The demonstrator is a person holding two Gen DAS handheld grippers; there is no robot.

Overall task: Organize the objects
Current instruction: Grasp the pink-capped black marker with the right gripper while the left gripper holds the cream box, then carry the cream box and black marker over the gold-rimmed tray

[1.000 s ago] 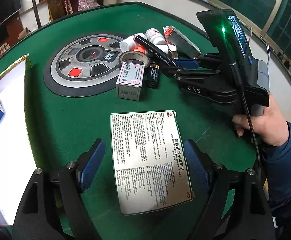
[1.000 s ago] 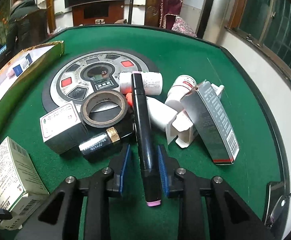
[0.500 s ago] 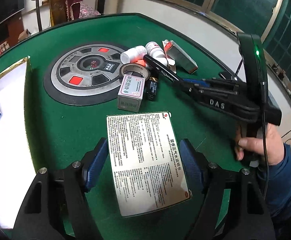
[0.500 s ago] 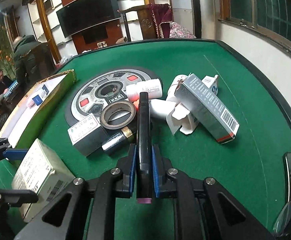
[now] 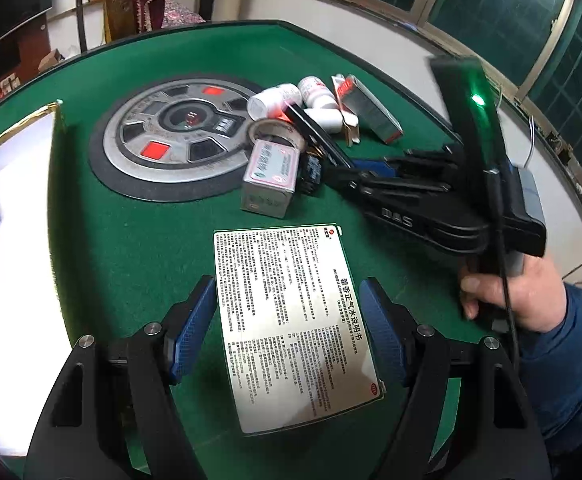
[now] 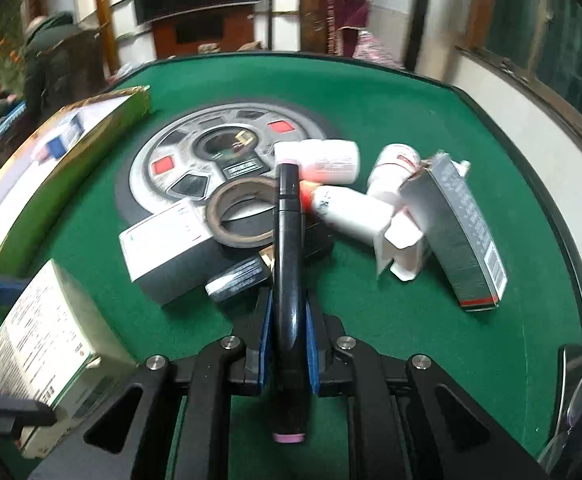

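Observation:
A large white box [image 5: 291, 320] printed with small text lies on the green table, and my left gripper [image 5: 287, 292] is shut on it, a blue pad against each long side. In the right wrist view the same box [image 6: 51, 340] sits at the lower left. My right gripper [image 6: 287, 312] is shut on a black marker [image 6: 287, 240] with a pink end cap. The marker's far end hangs over the pile. From the left wrist view, the right gripper [image 5: 371, 172] reaches in from the right and holds the marker [image 5: 319, 140].
The pile holds a tape roll [image 6: 243, 216], a small white box [image 6: 167, 248], a battery [image 6: 239, 280], white bottles [image 6: 323, 160] and a grey carton [image 6: 463, 232]. A round grey dial [image 5: 171, 140] is set in the table. A gold-rimmed white tray [image 5: 11, 280] lies left.
My right gripper closed on the black marker and raised its near end off the table. My left gripper's pads came in against the printed box.

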